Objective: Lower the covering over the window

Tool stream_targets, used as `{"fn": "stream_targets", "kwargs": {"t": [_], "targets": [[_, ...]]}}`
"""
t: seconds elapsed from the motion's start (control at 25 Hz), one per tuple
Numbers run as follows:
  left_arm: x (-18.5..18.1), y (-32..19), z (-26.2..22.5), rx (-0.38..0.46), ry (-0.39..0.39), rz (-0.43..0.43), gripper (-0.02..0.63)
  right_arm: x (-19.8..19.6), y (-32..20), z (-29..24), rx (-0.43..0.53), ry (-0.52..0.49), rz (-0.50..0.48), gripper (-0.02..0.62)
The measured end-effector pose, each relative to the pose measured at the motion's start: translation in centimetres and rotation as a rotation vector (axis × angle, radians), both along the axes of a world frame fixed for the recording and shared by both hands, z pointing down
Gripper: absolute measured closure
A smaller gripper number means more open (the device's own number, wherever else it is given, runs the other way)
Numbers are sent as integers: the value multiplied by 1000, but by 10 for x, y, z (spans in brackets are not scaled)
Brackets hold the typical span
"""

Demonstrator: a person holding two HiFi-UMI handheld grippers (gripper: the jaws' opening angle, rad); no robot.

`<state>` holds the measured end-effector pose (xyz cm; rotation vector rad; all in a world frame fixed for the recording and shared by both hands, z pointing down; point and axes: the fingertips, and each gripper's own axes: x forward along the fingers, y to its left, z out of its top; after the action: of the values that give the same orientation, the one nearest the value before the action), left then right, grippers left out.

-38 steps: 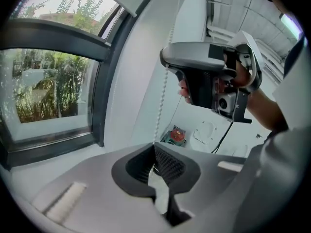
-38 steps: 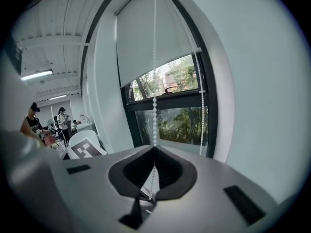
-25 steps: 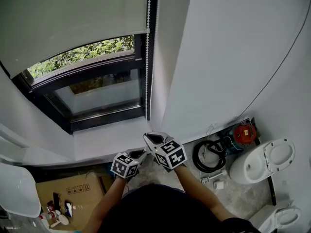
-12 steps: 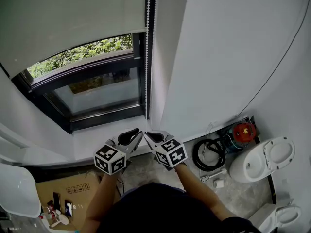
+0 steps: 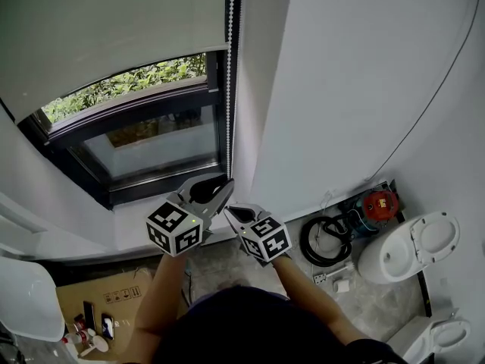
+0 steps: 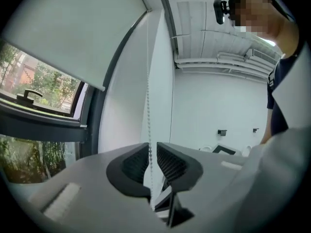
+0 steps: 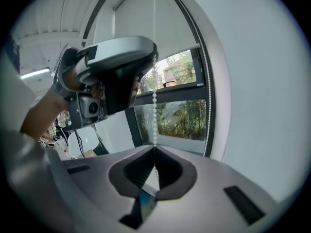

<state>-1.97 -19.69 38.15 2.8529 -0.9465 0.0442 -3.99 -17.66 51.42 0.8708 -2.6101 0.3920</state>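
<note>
The roller blind point(image 5: 114, 29) hangs partway down over the window point(image 5: 151, 146), covering its upper part, and its bottom edge curves across above a strip of green foliage point(image 5: 129, 86) seen through the glass. The lower panes and the dark frame remain uncovered. The bead chain point(image 5: 230, 89) drops straight down along the right side of the window frame, next to the white wall point(image 5: 356, 89).

Both claws meet the chain low down, in front of the sill. The left claw point(image 5: 225, 188) is the higher of the two and points roughly level toward the chain. Its jaws have just been opening and now stand a little apart, with the chain running down the gap between the ribbed pads and neither pad pressing on it. The right claw point(image 5: 231, 212) sits just below and tilts slightly downward. Its jaws are pressed together on the bead chain, which enters the seam between the pads and reappears beneath them. In the right gripper view the left claw shows up and to the left, close against the same chain.

On the floor point(image 5: 379, 309) to the right stand a white toilet point(image 5: 409, 252) and a coiled black hose point(image 5: 326, 241), and a cardboard box point(image 5: 106, 294) lies at the lower left
</note>
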Motion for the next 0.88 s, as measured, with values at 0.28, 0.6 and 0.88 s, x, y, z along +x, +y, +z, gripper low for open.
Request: {"fn": "stream_targets", "kwargs": {"t": [0.28, 0.6, 0.88], "targets": [[-4, -7, 3, -3, 5, -34, 592, -2, 0, 1, 1, 4, 2, 581], [0, 4, 54, -126, -11, -12, 594, 1, 11, 50, -80, 104, -9, 581], [4, 15, 102, -234, -33, 4, 594, 9, 21, 96, -165, 189, -19, 581]]}}
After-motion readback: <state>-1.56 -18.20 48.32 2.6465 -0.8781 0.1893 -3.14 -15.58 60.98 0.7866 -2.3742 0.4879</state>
